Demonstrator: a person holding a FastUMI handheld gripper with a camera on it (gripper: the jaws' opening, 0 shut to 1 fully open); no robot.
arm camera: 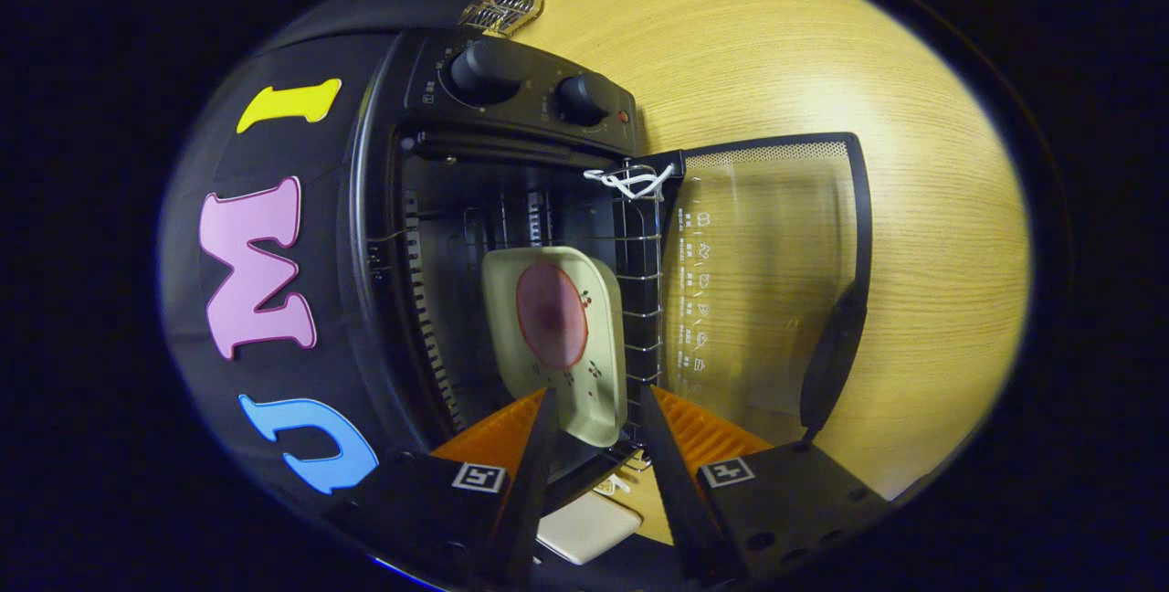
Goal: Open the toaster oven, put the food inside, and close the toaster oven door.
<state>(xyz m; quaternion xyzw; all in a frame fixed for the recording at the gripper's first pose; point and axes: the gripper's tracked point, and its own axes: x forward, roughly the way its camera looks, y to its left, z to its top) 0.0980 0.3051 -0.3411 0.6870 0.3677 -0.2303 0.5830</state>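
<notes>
Oven (511, 172) door (767, 281) hangs open over the tabletop (913, 208). Plate (557, 336) w/ 1 round reddish food (552, 314) sits inside on the rack. Tongs (594, 405) apart, fingers either side of plate's near edge, prob. not gripping.

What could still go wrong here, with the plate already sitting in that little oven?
The plate with the food sits at the front of the rack, its near edge between the open fingers, so pulling back carelessly might drag it out. If it overhangs, the glass door, now fully open, might strike it when closed. The white cord tied at the door's corner could snag.
</notes>
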